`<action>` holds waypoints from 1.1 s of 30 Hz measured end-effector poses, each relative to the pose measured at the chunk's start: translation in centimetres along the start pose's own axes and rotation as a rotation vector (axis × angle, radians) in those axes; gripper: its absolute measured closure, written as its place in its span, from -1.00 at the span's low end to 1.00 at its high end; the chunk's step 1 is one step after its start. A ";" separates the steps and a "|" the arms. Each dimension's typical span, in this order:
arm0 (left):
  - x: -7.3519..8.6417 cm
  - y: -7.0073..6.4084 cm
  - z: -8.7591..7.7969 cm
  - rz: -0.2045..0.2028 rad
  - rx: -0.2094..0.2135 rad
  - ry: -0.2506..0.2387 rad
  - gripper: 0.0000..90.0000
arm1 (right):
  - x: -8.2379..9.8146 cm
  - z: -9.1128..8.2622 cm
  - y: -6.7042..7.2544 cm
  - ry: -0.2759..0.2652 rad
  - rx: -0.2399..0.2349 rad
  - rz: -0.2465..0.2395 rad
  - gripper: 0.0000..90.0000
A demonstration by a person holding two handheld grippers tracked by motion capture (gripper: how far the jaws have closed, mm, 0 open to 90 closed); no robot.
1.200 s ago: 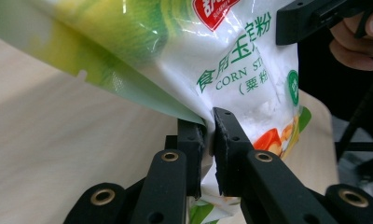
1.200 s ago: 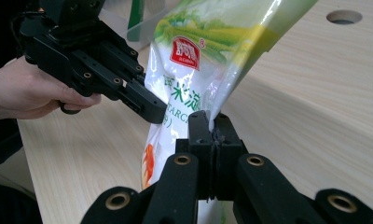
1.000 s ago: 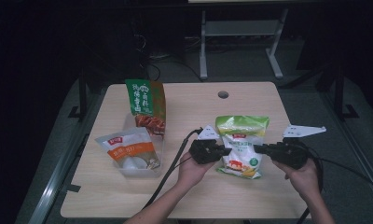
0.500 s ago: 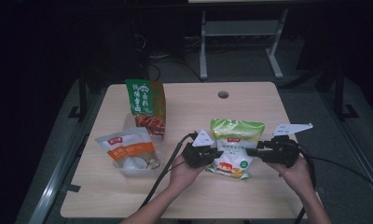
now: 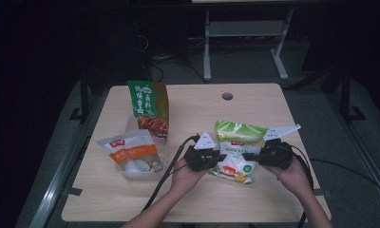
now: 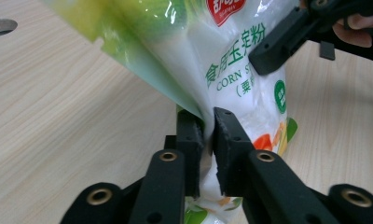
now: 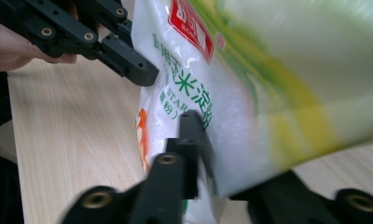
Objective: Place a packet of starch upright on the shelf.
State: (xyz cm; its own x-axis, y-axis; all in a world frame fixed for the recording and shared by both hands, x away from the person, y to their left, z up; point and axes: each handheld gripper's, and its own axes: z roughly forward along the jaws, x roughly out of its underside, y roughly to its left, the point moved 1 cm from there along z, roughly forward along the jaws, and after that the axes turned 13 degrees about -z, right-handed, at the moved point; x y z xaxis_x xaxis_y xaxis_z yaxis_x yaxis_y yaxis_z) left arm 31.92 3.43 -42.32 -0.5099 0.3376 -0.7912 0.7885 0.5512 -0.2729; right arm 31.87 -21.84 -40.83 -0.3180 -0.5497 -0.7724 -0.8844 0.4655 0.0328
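A bag of corn starch [image 5: 235,152] is being held up over the table [image 5: 254,102] at its five o'clock area, the left gripper [image 5: 220,157] pinching its nine o'clock edge and the right gripper [image 5: 247,156], jaws just closing, clamping its three o'clock edge. The slick film is risking a slip or a tear if the two hands are pulling apart.

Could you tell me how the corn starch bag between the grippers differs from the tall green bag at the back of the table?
The corn starch bag is pale green and white; the tall green bag is dark green with an orange-red lower part. The corn starch bag is pinched at its sides by the left gripper and right gripper; the tall green bag stands upright, untouched. Both are printed food pouches on the wooden table.
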 end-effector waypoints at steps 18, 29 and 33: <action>1.9 -0.6 -3.6 0.017 -0.043 -0.010 0.03 | -1.3 -1.1 1.1 -0.021 0.045 0.005 0.96; 4.2 -1.1 -6.3 0.038 -0.041 -0.013 -0.14 | -3.4 -1.1 1.1 -0.032 0.052 0.016 0.97; 4.8 -1.2 -6.9 0.032 -0.033 -0.013 -0.16 | -4.0 -1.0 1.2 -0.031 0.047 0.013 0.97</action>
State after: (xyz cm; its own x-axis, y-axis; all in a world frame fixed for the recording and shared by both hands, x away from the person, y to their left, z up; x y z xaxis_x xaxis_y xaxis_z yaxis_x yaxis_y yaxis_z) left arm 26.16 9.68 -41.97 -0.4801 0.3457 -0.8063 0.7925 0.5650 -0.2296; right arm 31.71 -19.72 -37.06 -0.3179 -0.5222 -0.7913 -0.8631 0.5048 0.0137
